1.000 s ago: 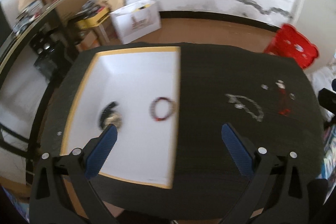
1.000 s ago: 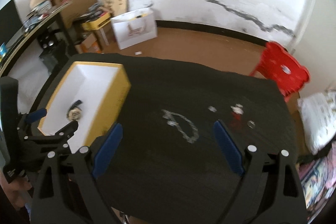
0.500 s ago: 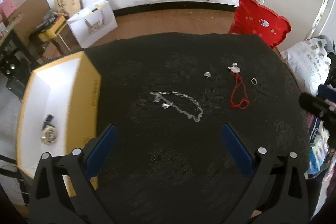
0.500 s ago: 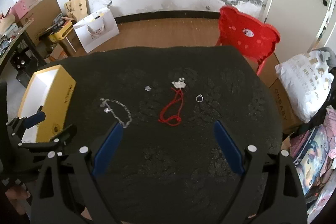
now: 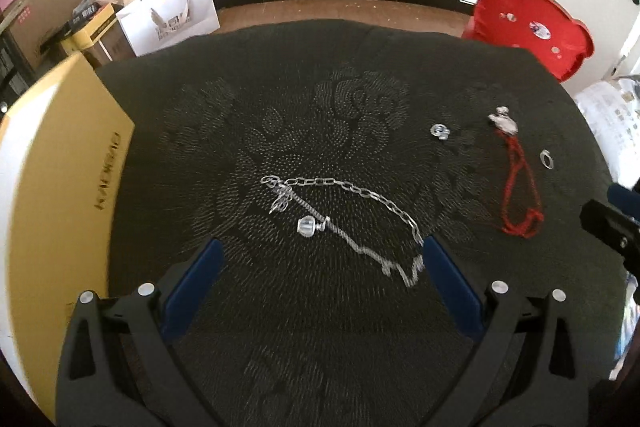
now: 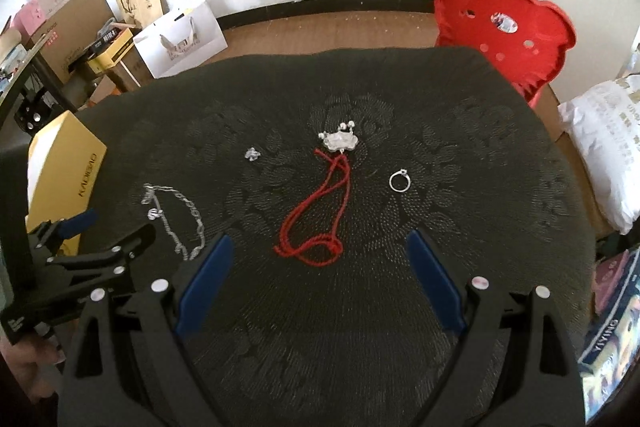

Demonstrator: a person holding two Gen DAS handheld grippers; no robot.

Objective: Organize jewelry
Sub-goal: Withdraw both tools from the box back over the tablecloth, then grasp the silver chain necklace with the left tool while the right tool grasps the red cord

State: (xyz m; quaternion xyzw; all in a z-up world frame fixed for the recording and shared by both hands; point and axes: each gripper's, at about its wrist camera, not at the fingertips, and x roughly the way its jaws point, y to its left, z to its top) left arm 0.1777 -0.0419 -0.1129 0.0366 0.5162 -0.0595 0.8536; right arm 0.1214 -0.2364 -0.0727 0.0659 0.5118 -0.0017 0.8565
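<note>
A: Where is the silver chain [image 5: 344, 215]?
B: On the counter [image 5: 320, 327], just beyond the left gripper [image 5: 320, 251], fingers wide and empty; its long axis runs far-left to near-right. The red cord necklace [image 6: 316, 211] lies ahead of the right gripper [image 6: 316, 247], likewise wide and empty.
A: Changed since a second ago?
B: Both views have swung right off the yellow box [image 5: 60, 195] and dropped closer.

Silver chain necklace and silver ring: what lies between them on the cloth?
The red cord necklace with its silver lock pendant, between chain and ring, clearest in the right wrist view.
</note>
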